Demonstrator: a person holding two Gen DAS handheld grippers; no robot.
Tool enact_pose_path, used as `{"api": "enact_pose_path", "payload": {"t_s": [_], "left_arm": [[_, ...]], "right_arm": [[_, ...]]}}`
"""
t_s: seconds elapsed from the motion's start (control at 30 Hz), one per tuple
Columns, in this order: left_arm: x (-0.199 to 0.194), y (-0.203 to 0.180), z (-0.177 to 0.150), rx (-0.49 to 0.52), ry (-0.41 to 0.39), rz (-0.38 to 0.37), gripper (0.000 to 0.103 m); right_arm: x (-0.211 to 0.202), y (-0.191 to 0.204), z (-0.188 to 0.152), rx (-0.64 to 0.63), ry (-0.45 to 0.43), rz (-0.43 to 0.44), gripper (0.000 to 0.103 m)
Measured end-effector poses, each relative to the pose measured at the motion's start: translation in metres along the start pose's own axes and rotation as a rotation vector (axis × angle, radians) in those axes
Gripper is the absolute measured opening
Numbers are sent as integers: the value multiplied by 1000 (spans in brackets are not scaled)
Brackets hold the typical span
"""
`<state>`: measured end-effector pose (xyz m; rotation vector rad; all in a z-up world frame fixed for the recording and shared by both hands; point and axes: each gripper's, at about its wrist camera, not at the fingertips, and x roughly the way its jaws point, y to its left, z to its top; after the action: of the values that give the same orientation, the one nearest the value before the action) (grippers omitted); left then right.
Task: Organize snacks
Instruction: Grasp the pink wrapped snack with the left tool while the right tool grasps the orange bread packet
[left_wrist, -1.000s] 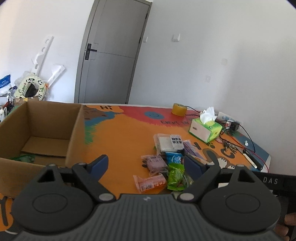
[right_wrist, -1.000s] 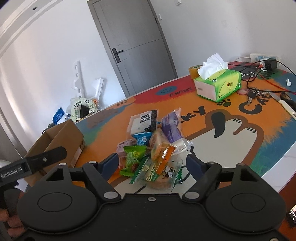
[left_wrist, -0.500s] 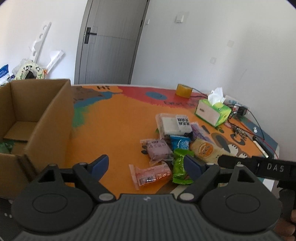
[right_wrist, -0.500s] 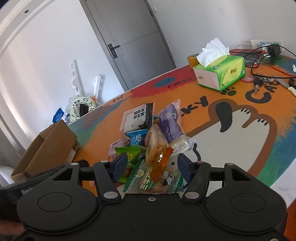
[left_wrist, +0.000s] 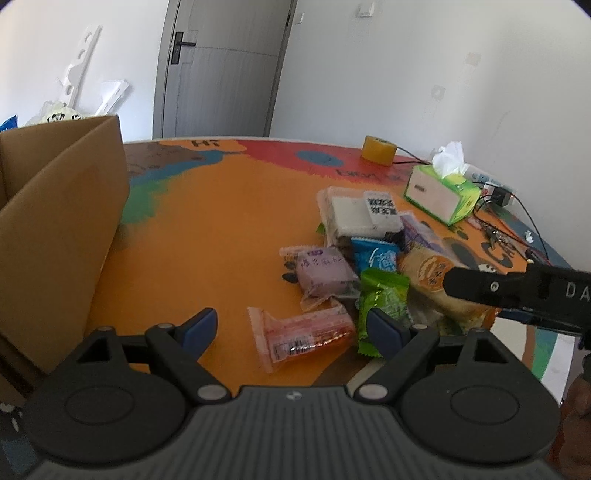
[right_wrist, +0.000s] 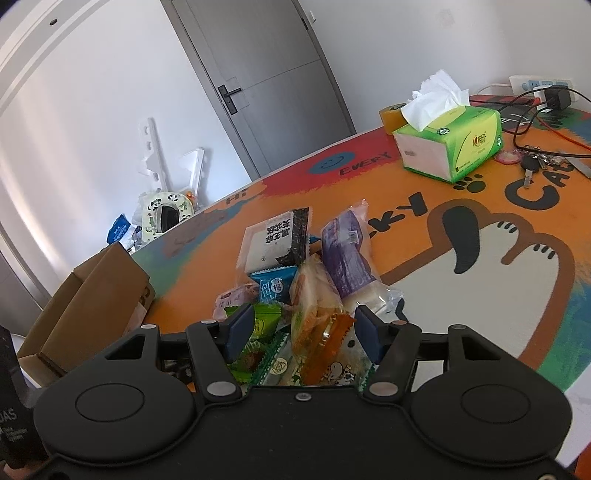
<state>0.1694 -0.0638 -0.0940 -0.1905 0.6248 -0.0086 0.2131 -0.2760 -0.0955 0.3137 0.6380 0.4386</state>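
Orange cartoon-print table mat (left_wrist: 221, 229); grey door (left_wrist: 221, 66) in white wall behind. Left gripper (left_wrist: 291, 328) spread wide, empty; right gripper (right_wrist: 301, 334) part-open over snack pile (right_wrist: 295, 280), gripping nothing

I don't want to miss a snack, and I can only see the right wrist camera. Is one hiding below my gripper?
Observer: Yes. The left wrist view shows a clear packet of red-orange snack lying flat beside the green packet.
Operator: Is the left gripper holding it?
Observer: No. The left gripper is wide open; the packet lies on the table, in line with the gap between its fingers.
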Motion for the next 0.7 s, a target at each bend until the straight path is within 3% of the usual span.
{"api": "enact_pose_path", "payload": {"t_s": [0.07,0.17,0.2,0.27,0.33,0.7], "left_arm": [[2,1,-2,-9,2,3,87],[2,0,-2,-8,-1,3,86],[2,0,-2,-2,-1,8,80],[2,-1,-2,5,-2,6,69],[0,0,-2,-3,-2,-13,52],[-18,2,0,-29,-25,-37,48]], "right_arm": [[3,1,0,2,3,1,58],[7,2,-1,6,17,6,43],[9,2,-2,10,25,11,34],[10,1,-3,20,35,22,26],[8,2,-5,24,28,23,25],[-13,8,-5,14,-36,49,24]]}}
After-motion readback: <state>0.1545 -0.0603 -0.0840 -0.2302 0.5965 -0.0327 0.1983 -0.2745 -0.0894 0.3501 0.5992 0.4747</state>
